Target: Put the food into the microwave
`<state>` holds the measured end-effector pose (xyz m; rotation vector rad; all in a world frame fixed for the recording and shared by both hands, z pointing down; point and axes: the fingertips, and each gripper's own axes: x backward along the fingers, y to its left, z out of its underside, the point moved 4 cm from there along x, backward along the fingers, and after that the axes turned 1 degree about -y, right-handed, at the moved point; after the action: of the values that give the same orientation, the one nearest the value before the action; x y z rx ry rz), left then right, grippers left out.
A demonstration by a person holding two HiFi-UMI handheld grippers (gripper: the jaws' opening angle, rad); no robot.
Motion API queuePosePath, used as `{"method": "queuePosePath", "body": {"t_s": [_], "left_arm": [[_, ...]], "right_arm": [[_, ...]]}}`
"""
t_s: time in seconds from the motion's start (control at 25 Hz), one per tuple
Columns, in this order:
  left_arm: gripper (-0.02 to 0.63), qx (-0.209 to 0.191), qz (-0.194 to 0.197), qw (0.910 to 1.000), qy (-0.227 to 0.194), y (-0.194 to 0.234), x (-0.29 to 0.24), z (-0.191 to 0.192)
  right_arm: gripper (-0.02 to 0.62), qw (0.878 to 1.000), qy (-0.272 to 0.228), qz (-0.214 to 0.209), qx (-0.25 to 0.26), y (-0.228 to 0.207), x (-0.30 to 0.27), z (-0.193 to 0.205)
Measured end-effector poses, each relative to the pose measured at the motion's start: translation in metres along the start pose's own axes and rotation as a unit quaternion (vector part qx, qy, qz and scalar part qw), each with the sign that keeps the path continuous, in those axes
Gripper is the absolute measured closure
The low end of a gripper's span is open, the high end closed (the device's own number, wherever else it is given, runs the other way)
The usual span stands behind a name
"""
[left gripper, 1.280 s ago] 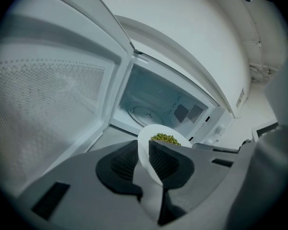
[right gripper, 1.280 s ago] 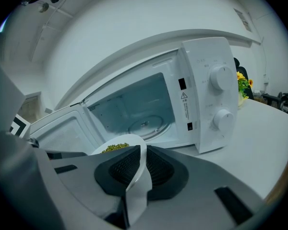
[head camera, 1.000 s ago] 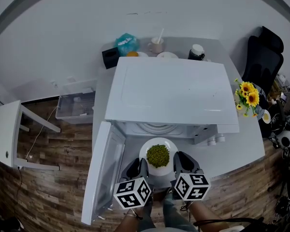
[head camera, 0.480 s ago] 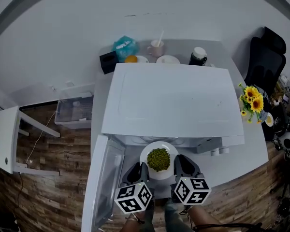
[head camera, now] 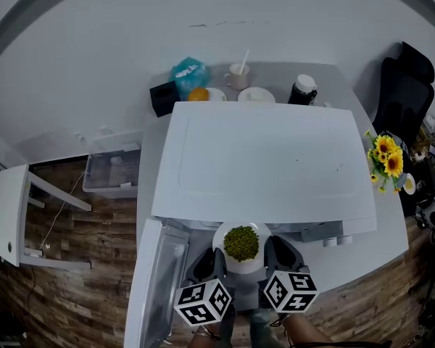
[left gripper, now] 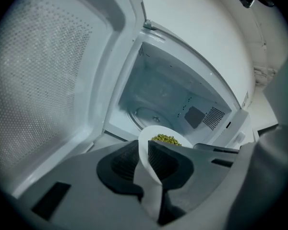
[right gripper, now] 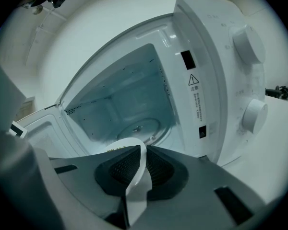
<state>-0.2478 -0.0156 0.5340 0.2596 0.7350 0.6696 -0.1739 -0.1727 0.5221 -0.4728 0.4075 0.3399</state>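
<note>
A warning-triangle label sits on the microwave, its print illegible.

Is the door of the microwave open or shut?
Open. The door stands swung out at the left of the microwave, and both gripper views look straight into its cavity.

Even, soft light; strong fisheye warping and dark vignetted corners.

Office break corner: microwave, mug, swivel chair.
</note>
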Motion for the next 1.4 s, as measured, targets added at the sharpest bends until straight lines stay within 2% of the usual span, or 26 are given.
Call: {"method": "queuePosePath", "body": {"t_s": [0.56, 1.4], "left_arm": [[0.543, 0.006, -0.001, 0.9998, -0.018, 0.005, -0.021, -0.013], [0.543, -0.011, -0.005, 0.999, -0.042, 0.006, -0.048, -0.031]], "right_arm": [[0.546, 1.0, -0.016, 0.008, -0.016, -0.001, -0.021, -0.008], [0.545, 0.998, -0.04, 0.032, -0.023, -0.002, -0.042, -0.016]]}}
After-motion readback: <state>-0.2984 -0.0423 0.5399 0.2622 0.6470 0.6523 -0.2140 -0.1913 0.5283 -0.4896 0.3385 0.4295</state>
